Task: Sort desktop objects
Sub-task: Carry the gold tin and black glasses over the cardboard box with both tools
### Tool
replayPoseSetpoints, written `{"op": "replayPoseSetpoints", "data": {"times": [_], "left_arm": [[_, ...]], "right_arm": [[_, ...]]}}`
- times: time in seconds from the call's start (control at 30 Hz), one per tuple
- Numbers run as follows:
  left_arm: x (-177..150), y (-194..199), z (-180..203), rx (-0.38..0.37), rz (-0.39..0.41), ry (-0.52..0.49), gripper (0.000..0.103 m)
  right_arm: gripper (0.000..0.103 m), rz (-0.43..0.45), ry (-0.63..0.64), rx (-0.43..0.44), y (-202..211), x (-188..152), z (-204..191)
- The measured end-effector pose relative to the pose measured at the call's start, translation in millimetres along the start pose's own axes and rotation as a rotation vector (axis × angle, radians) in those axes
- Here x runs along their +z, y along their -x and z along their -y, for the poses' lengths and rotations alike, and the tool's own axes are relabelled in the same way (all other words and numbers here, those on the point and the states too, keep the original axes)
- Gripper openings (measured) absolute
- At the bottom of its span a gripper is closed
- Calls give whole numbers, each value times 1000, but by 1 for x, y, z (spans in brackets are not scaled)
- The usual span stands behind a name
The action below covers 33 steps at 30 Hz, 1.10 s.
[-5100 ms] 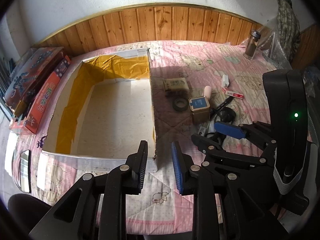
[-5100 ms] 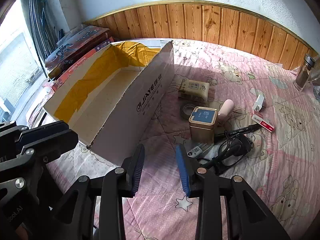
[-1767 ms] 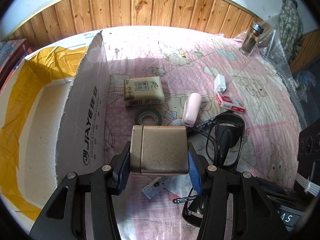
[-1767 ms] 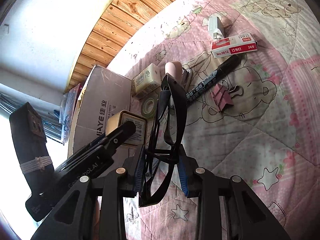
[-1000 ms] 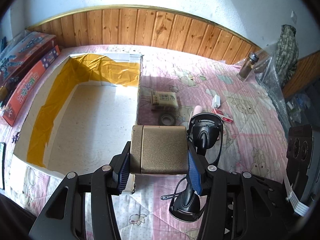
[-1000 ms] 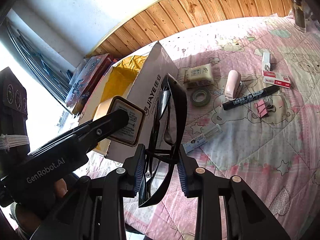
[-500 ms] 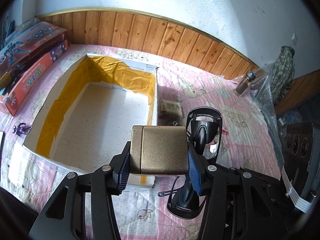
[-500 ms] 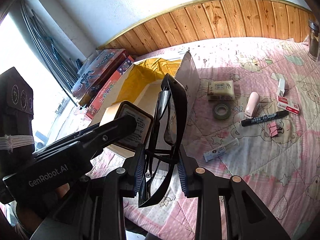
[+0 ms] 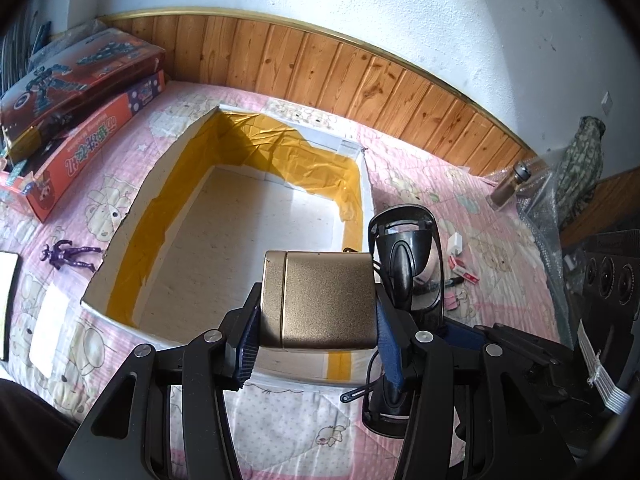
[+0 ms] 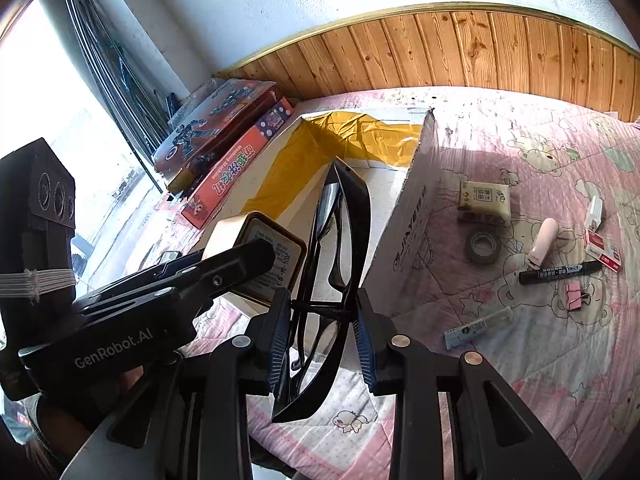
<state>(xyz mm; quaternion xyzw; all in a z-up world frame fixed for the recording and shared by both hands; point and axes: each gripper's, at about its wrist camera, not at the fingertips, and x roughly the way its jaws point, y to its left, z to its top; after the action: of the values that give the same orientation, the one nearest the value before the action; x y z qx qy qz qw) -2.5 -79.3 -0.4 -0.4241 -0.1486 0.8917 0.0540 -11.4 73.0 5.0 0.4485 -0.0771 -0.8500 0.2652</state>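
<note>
My left gripper (image 9: pixel 318 340) is shut on a gold tin box (image 9: pixel 320 300), held above the near right corner of the open cardboard box (image 9: pixel 256 240) lined with yellow tape. The tin (image 10: pixel 256 248) also shows in the right wrist view. My right gripper (image 10: pixel 322 336) is shut on black glasses (image 10: pixel 340 264), held upright beside the tin, over the box's near edge; they also show in the left wrist view (image 9: pixel 408 264). The cardboard box (image 10: pixel 404 216) looks empty inside.
On the pink quilt to the right lie a tissue pack (image 10: pixel 484 198), tape roll (image 10: pixel 484 246), pink stapler (image 10: pixel 542 242), black marker (image 10: pixel 560 271), pink clip (image 10: pixel 574 292), staple box (image 10: pixel 602 250) and a small tube (image 10: pixel 476 328). Toy boxes (image 9: pixel 76 88) and a purple figure (image 9: pixel 70 254) lie left.
Both grippers have carried the tin and the glasses leftward and higher, from beside the box to over its near right corner. Both stay shut.
</note>
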Motion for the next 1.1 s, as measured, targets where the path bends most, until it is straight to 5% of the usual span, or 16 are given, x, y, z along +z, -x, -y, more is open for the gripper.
{"op": "replayPoseSetpoints", "data": {"times": [0.7, 1.1], "left_arm": [[38, -51, -49, 49, -107, 64, 52], [61, -84, -50, 67, -173, 39, 52]], "right_arm": [[24, -116, 3, 3, -62, 48, 0], [19, -178, 59, -65, -99, 91, 7]]}}
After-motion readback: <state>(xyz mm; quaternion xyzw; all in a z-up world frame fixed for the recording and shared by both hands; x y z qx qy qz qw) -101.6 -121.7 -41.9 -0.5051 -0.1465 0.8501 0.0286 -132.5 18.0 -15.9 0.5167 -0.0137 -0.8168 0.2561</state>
